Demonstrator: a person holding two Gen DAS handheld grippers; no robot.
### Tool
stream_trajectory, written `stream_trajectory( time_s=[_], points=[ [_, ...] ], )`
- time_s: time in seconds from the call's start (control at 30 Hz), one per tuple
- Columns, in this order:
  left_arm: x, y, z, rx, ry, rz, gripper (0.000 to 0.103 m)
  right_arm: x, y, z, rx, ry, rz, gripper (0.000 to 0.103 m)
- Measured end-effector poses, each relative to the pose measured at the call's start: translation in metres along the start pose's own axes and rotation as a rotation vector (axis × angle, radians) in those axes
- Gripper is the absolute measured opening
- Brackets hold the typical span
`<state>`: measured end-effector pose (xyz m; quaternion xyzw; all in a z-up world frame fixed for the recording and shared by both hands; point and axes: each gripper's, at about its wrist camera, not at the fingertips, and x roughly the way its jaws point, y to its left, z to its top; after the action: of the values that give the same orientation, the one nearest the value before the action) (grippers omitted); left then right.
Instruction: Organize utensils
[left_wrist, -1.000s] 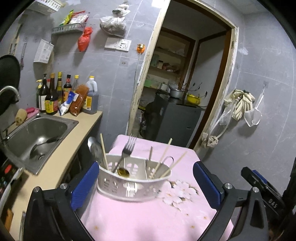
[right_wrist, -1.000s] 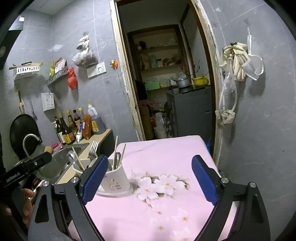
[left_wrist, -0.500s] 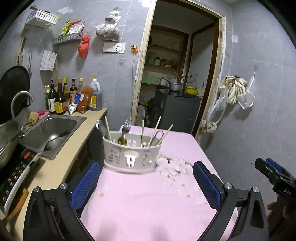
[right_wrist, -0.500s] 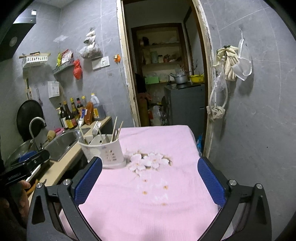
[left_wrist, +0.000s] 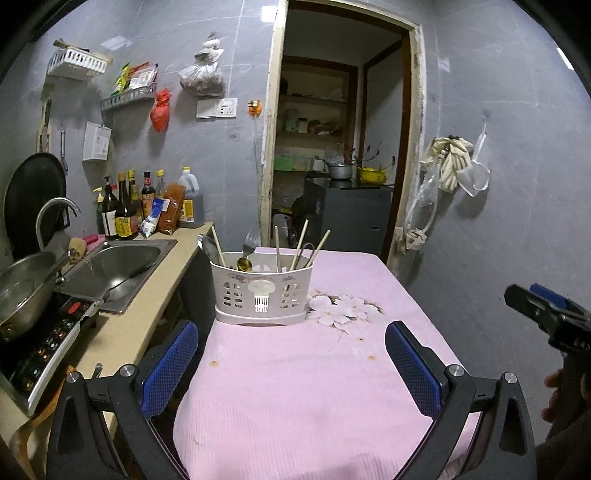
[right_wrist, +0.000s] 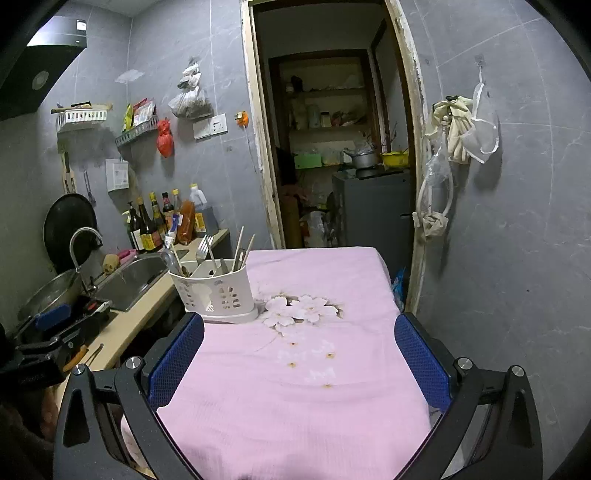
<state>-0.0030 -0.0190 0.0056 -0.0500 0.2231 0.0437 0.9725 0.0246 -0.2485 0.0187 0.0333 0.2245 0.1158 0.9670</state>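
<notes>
A white plastic utensil caddy (left_wrist: 261, 291) (right_wrist: 214, 291) stands upright on the pink tablecloth (left_wrist: 314, 369) (right_wrist: 295, 369). In it stand a fork (left_wrist: 250, 242), spoons and several chopsticks (left_wrist: 303, 240). My left gripper (left_wrist: 288, 363) is open over the cloth, well short of the caddy, with nothing between its blue pads. My right gripper (right_wrist: 299, 354) is also wide open and empty, with the caddy ahead to its left. The right gripper's body (left_wrist: 546, 314) shows at the right edge of the left wrist view, and the left gripper's body (right_wrist: 48, 332) at the left edge of the right wrist view.
To the left runs a counter with a steel sink (left_wrist: 118, 266), a tap (left_wrist: 55, 214), sauce bottles (left_wrist: 125, 210), a wok (left_wrist: 22, 291) and an induction hob (left_wrist: 44, 354). An open doorway (left_wrist: 340, 166) lies beyond the table. A grey wall with hanging bags (left_wrist: 450, 166) bounds the right side.
Both grippers have drawn back from the caddy, which now looks smaller and farther off. The caddy stays in place on the cloth. The right jaws stand a little wider than a second ago.
</notes>
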Motion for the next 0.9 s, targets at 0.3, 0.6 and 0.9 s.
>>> stream_trajectory(
  time_s=[0.3, 0.6, 0.9],
  points=[
    [-0.0036, -0.0048, -0.0015, -0.001, -0.004, -0.001, 0.102, -0.0002, -0.0006, 0.0003, 0.0, 0.001, 0.0, 0.101],
    [-0.0038, -0.0076, -0.0007, 0.001, 0.0, -0.003, 0.102, -0.0015, -0.0056, -0.0017, 0.003, 0.007, -0.003, 0.101],
    [-0.0021, -0.0074, -0.0015, -0.007, 0.001, -0.002, 0.102, -0.0006, -0.0052, -0.0039, -0.002, 0.011, -0.001, 0.101]
  ],
)
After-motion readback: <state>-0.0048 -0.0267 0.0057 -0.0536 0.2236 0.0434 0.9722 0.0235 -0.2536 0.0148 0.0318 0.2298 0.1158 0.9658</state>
